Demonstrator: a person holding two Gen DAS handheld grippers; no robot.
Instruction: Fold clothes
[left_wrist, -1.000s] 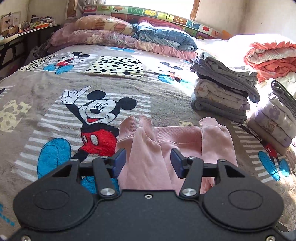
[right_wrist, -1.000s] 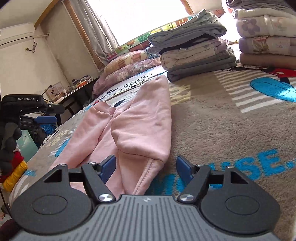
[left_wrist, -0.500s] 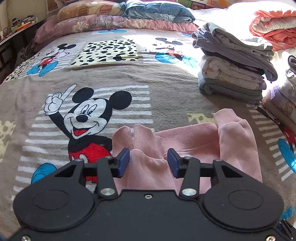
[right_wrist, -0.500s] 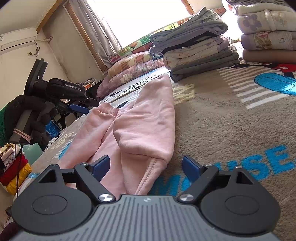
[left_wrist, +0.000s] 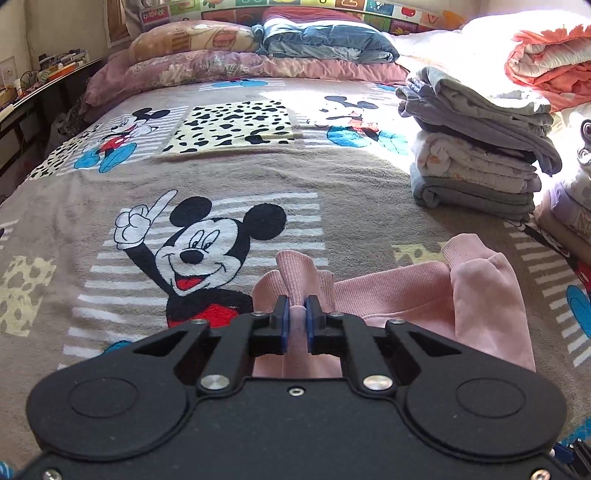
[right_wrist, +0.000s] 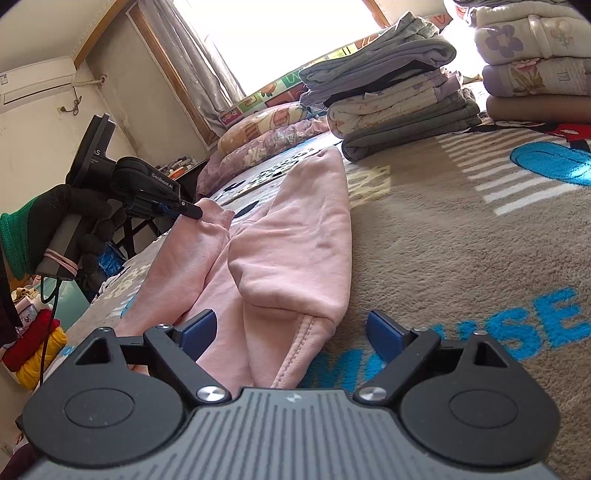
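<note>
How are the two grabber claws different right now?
The left gripper has its blue pads squeezed together on the ribbed edge of the pink garment, while the right gripper is spread wide open and grips nothing. The left gripper pinches the far end of the pink garment; the right gripper sits at the near end, with the stitched hem lying loose between its fingers. Both have black bodies and blue pads, and both point at the same garment.
</note>
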